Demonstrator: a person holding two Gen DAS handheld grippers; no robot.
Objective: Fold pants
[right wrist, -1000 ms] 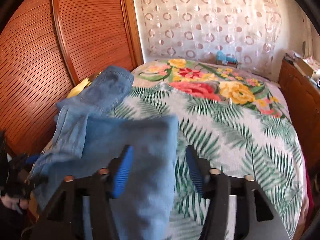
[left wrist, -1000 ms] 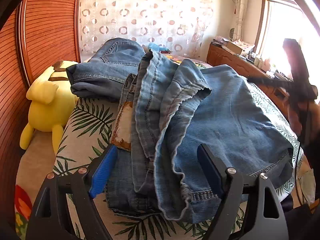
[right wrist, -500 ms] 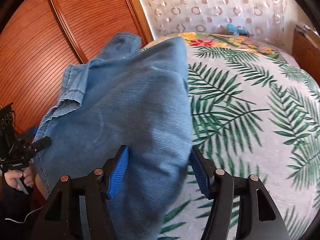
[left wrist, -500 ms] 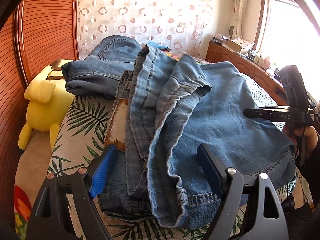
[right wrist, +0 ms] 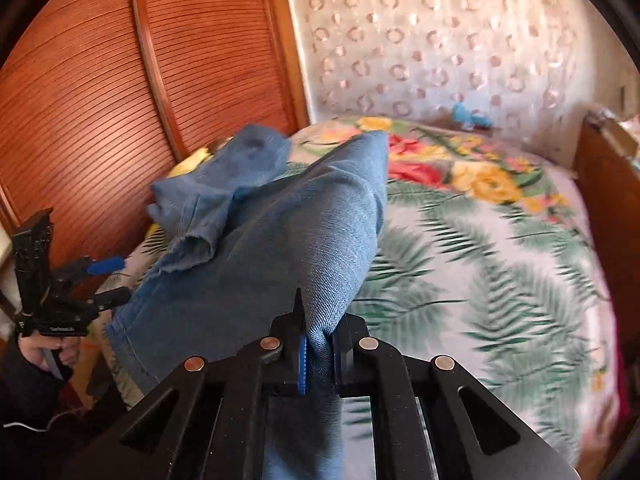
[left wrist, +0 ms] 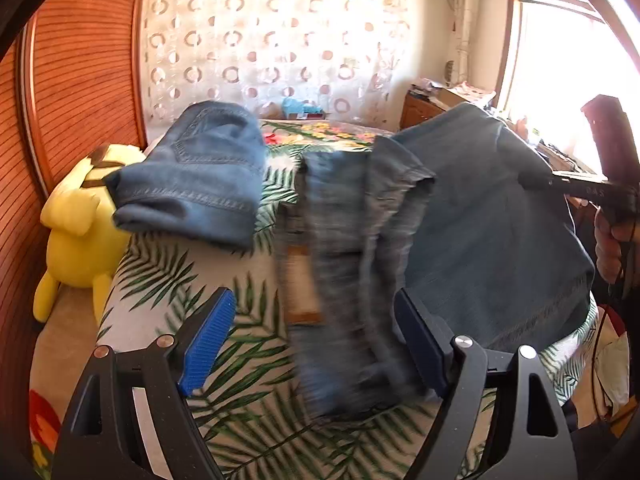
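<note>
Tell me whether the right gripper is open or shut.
Closing: the right gripper has its pads pinching a fold of the jeans.

Blue denim pants (right wrist: pixel 280 248) – green palm-leaf bedspread (right wrist: pixel 500 260) – yellow plush toy (left wrist: pixel 76 240).

a bed (right wrist: pixel 500 248) with a palm-leaf and flower cover fills the room. ribbed reddish wooden doors (right wrist: pixel 120 92) stand along one side, a white curtain with ring patterns (left wrist: pixel 272 48) hangs behind, and a bright window (left wrist: pixel 568 72) glares above a wooden cabinet (right wrist: pixel 604 184).
</note>
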